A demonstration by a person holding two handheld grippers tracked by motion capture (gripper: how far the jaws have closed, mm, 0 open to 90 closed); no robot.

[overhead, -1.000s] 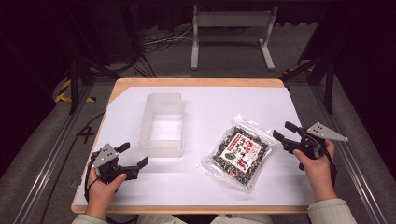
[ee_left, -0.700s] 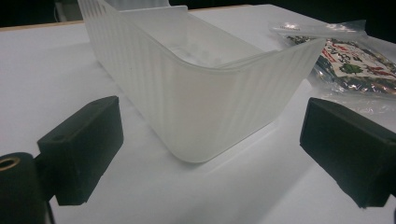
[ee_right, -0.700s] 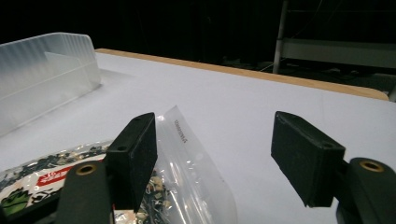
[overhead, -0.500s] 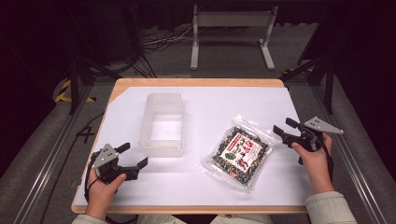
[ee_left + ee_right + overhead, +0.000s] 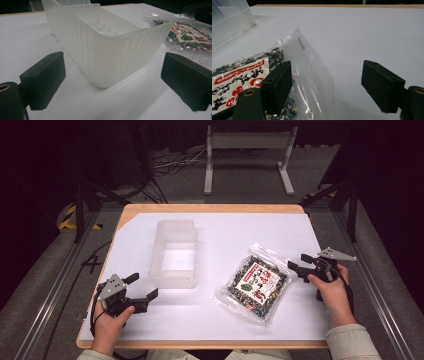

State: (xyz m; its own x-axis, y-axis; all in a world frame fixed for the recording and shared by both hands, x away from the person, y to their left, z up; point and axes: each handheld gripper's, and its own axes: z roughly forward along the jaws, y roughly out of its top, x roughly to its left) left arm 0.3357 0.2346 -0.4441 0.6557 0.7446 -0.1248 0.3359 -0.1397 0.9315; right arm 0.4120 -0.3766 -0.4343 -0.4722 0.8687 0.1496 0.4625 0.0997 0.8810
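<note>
A clear snack bag [image 5: 255,282] with a red-and-white label lies flat on the white table, right of centre. My right gripper [image 5: 298,261] sits at the bag's right edge, open, and its jaws have just been opening. In the right gripper view the bag's clear sealed edge [image 5: 312,67] lies between the spread fingers [image 5: 278,82] without being pinched. A translucent ribbed container [image 5: 175,252] stands left of centre, with nothing inside. My left gripper [image 5: 143,286] rests low near the table's front left, open. It points at the container's near corner [image 5: 107,55], a short way from it.
A white sheet [image 5: 215,225] covers the wooden table, whose edge shows at the back and front. Metal rails run along both sides, and a stand and cables lie on the floor beyond. The bag [image 5: 190,35] lies right of the container.
My right gripper has moved left and down to the bag's right edge. The left hand, the container and the bag have stayed put.
</note>
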